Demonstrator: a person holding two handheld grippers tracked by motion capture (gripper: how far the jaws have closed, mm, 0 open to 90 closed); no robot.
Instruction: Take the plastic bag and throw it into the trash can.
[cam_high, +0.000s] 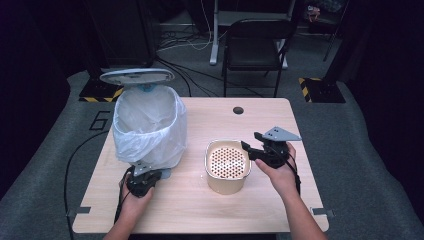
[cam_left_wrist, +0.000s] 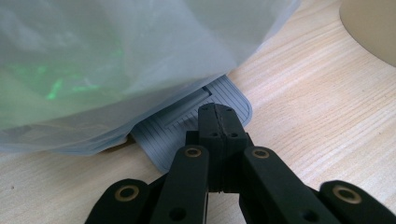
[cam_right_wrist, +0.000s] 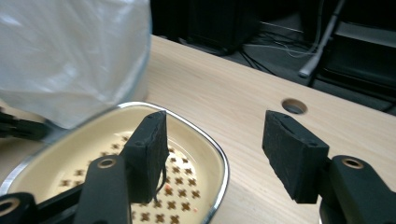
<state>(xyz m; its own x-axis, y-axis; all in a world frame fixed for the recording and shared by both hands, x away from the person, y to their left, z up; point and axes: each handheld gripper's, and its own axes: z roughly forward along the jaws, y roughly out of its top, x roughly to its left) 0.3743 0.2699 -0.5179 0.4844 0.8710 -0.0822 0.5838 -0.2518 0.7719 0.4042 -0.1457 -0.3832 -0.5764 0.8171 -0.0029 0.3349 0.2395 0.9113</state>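
A pedal bin (cam_high: 150, 125) lined with a translucent plastic bag (cam_left_wrist: 116, 56) stands at the table's left, its grey lid (cam_high: 136, 76) raised. My left gripper (cam_high: 145, 181) is shut, and its joined jaws (cam_left_wrist: 215, 109) rest on the bin's ribbed grey pedal (cam_left_wrist: 187, 121) with nothing between them. A cream container (cam_high: 227, 187) with a perforated insert (cam_right_wrist: 177, 186) sits mid-table. My right gripper (cam_high: 251, 141) is open at its right rim. One jaw hangs over the inside and the other outside, with the metal rim (cam_right_wrist: 219, 161) between them and untouched.
The wooden table (cam_high: 210, 210) has a round cable hole (cam_high: 238, 110) near its far edge. A black folding chair (cam_high: 255, 45) and floor cables lie beyond the table. The bin crowds the container's left side.
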